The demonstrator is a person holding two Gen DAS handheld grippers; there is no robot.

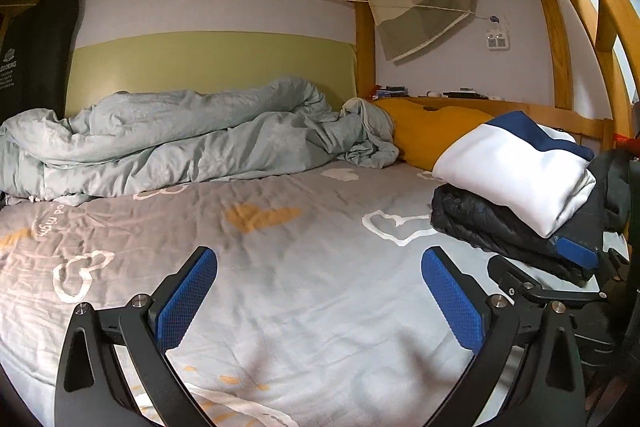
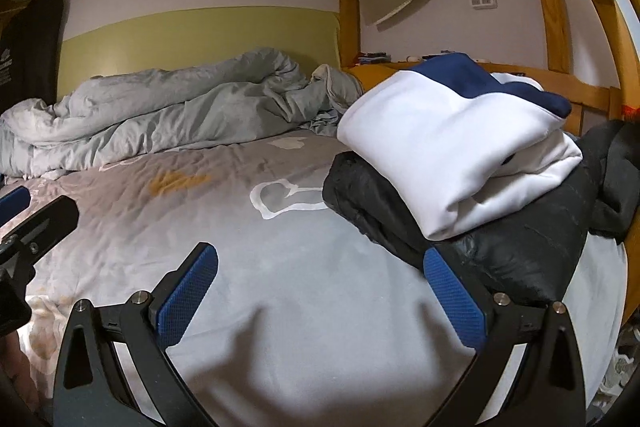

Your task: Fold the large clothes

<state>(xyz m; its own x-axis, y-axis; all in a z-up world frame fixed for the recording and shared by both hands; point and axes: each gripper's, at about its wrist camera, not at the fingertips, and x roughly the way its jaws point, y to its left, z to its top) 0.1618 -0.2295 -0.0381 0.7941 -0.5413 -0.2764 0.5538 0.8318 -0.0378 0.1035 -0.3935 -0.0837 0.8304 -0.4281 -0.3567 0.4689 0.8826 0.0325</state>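
A folded white and navy garment (image 1: 516, 167) (image 2: 460, 147) lies on top of a folded black jacket (image 1: 500, 227) (image 2: 500, 247) at the right side of the bed. My left gripper (image 1: 320, 291) is open and empty, low over the grey printed sheet (image 1: 280, 247), left of the pile. My right gripper (image 2: 320, 291) is open and empty, with its right finger (image 2: 452, 295) close against the black jacket's near edge. The right gripper's blue pad also shows in the left wrist view (image 1: 576, 253), next to the jacket.
A crumpled pale green duvet (image 1: 180, 135) lies along the far wall. A mustard pillow (image 1: 432, 131) sits at the headboard. Wooden bunk posts and rails (image 1: 560, 27) frame the right side. More dark clothing (image 2: 616, 179) hangs over the right rail.
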